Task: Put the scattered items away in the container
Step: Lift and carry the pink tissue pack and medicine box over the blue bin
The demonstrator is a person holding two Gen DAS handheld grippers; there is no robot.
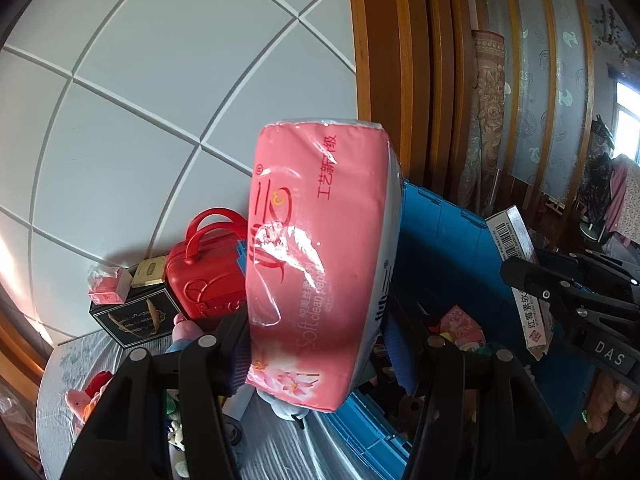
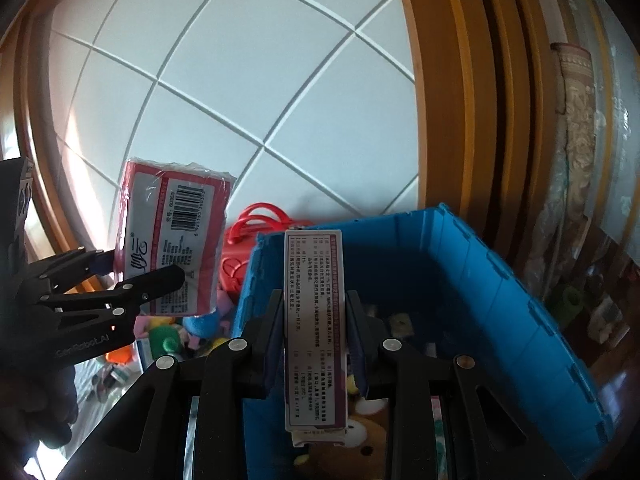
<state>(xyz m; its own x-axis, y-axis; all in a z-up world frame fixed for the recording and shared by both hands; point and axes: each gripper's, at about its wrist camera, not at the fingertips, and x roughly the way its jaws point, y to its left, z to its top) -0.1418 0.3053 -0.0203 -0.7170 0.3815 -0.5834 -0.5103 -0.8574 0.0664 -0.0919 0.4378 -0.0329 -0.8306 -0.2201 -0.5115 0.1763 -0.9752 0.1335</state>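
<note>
2 items held aloft: pink tissue pack (image 1: 320, 264) clenched in left tongs (image 1: 316, 344) beside the blue container (image 2: 460, 280), slim carton (image 2: 314, 328) clenched in right tongs (image 2: 314, 340) above it; early release risks landing outside the rim.

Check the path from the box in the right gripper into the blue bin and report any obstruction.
Nothing visible blocks it. The right gripper holds the slim medicine box right above the blue bin, whose top is open; only soft toys lie on the bottom below.
</note>
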